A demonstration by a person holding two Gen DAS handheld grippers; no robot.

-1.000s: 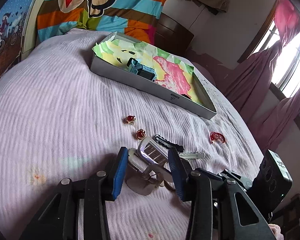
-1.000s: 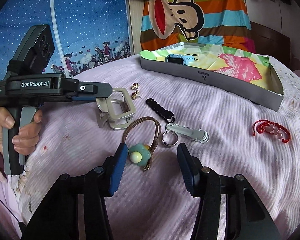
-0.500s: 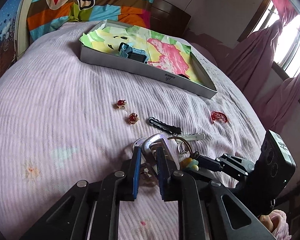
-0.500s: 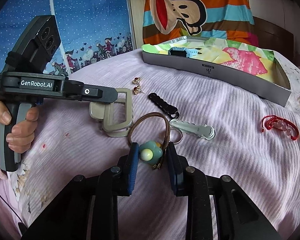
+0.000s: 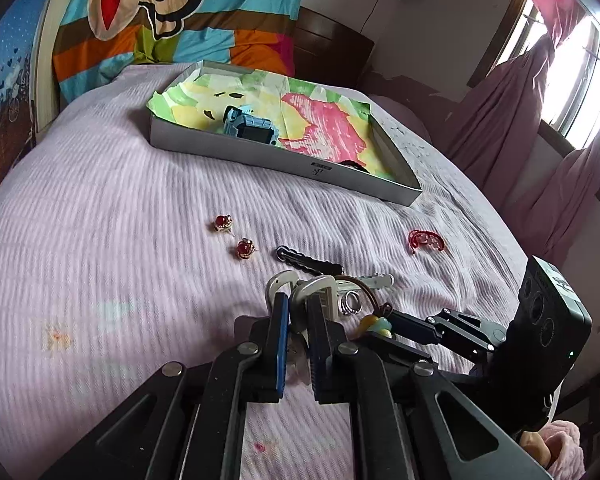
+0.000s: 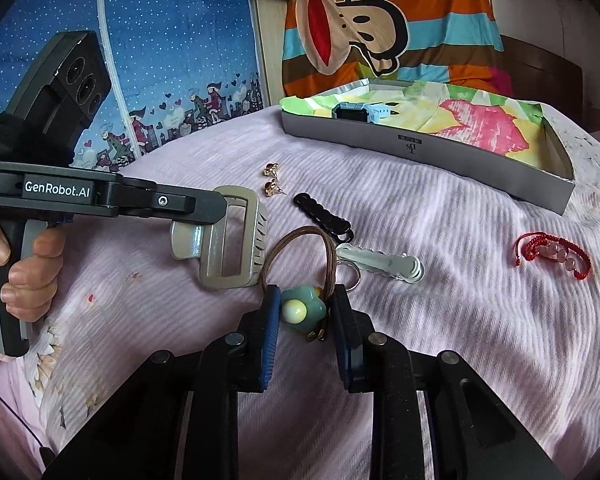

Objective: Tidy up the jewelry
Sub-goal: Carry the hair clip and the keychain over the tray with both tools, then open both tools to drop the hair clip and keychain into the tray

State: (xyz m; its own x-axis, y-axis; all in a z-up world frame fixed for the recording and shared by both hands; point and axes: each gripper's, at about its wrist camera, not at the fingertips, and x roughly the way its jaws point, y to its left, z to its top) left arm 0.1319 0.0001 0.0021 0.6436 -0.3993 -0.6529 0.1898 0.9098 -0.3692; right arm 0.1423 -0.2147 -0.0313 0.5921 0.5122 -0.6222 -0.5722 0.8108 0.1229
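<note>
Grey cardboard box (image 5: 284, 162) at the far side of the bed (image 5: 100, 240) holds just a blue watch (image 5: 250, 130) on its colourful paper, so I'd say most of the sorting is left. Two red earrings (image 5: 236, 236), a black clip (image 6: 322, 216), a white clip (image 6: 380, 266), a ring (image 5: 350, 304) and a red bracelet (image 6: 554, 254) lie loose on the bed. Left gripper (image 5: 298, 312) is clamped on the silver claw clip (image 6: 230, 240), chunky and shiny. Right gripper (image 6: 304, 304) has just been closing, fingers pinching the hair tie (image 6: 302, 310) by its green flower.
</note>
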